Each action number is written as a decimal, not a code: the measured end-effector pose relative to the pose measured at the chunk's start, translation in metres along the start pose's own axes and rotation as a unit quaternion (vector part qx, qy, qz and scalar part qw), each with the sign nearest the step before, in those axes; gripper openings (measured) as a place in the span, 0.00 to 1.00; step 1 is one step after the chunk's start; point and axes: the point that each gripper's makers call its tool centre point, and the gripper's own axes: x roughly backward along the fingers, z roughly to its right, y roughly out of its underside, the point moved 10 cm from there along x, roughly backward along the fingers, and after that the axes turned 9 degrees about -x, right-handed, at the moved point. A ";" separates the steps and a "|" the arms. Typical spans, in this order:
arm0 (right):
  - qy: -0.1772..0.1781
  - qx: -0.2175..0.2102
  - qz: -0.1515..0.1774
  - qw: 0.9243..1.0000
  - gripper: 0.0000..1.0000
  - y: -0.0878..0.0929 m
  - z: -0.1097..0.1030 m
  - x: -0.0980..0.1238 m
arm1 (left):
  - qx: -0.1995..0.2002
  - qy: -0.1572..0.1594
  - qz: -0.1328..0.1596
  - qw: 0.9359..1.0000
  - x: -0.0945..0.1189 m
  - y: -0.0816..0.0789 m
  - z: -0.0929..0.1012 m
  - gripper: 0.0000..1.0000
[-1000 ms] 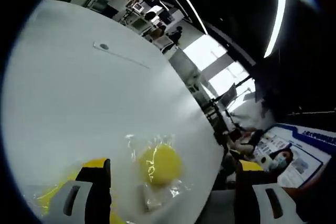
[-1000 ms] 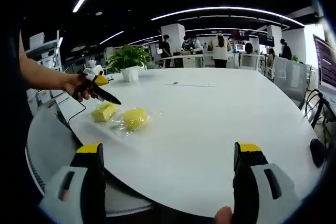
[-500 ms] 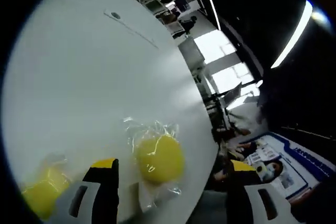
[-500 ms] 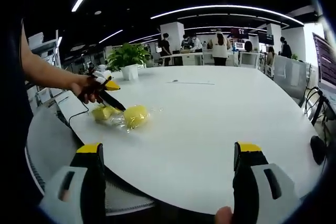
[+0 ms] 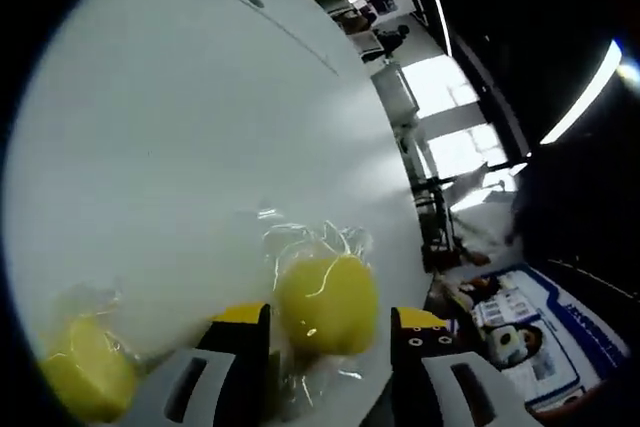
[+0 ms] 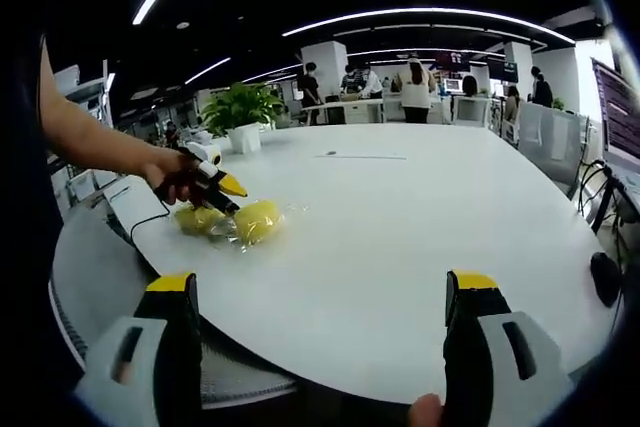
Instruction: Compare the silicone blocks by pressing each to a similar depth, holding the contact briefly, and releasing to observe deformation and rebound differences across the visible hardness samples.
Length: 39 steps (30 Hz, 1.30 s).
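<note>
Left hand-held gripper (image 5: 325, 322) at rounded yellow silicone block (image 5: 327, 303) in clear wrap; block sits between jaws, jaws narrowed close on either side; contact probable, not confirmable; second yellow block (image 5: 85, 379) lies off to one side of jaws, just beside on white tabletop (image 5: 180, 147). Right gripper view: both blocks near tabletop edge, left hand-held gripper on them; right hand-held gripper (image 6: 320, 342) wide open, empty, well apart from blocks. Judgement: left is nearer; squeeze of first block in hand; second block next.
</note>
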 end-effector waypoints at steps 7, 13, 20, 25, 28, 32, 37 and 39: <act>0.000 0.002 -0.001 1.000 0.97 0.001 0.002 0.000 | -0.006 -0.015 -0.014 1.000 -0.004 0.000 0.000 0.38; 0.003 -0.012 0.006 1.000 0.97 0.002 0.002 0.000 | -0.018 -0.035 -0.014 0.999 -0.005 0.003 -0.001 0.30; 0.004 -0.012 0.008 1.000 0.96 0.002 0.003 0.001 | -0.004 -0.043 -0.018 0.999 -0.004 0.004 0.001 0.27; 0.004 -0.014 0.009 1.000 0.96 0.003 0.002 0.002 | 0.005 -0.047 -0.012 0.999 -0.005 0.006 0.001 0.21; 0.004 -0.015 0.008 1.000 0.96 0.003 0.003 0.003 | 0.017 -0.045 -0.003 0.999 -0.003 0.008 0.000 0.17; 0.002 -0.012 0.005 1.000 0.97 0.002 0.003 0.001 | 0.028 -0.048 -0.002 0.998 -0.004 0.008 0.002 0.11; 0.000 -0.003 -0.001 1.000 0.96 0.002 0.003 0.001 | 0.011 -0.057 -0.005 0.998 -0.005 0.007 0.010 0.07; 0.001 -0.001 -0.004 1.000 0.96 0.002 0.003 0.002 | 0.012 -0.056 -0.004 0.998 -0.004 0.007 0.009 0.05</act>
